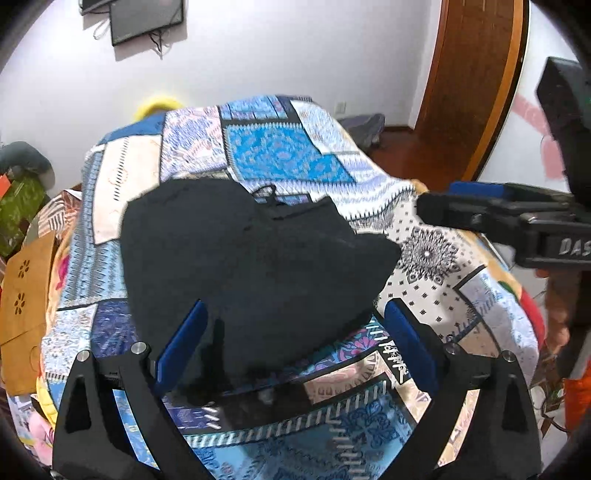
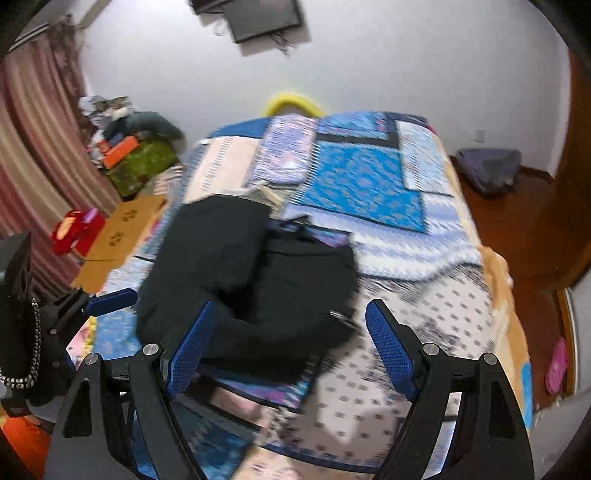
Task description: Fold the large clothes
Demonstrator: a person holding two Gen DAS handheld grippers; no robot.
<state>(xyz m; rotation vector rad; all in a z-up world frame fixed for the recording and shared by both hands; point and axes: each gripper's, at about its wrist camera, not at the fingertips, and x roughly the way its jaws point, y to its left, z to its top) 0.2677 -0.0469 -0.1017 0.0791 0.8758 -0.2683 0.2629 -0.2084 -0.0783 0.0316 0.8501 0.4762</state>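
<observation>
Lying bunched on the near half of the bed (image 1: 280, 147), the black garment (image 1: 251, 266) rests on the patchwork cover, creased and partly doubled over. My left tool (image 1: 291, 347) hangs just above its near edge, fingers spread wide, gripping nothing. My right tool (image 2: 288, 350) is likewise spread and empty, near the garment's near right part; that view is blurred. The right tool also shows at the right of the left view. A dark screen (image 1: 147, 18) hangs on the far wall. A cardboard box (image 2: 118, 236) stands left of the bed.
</observation>
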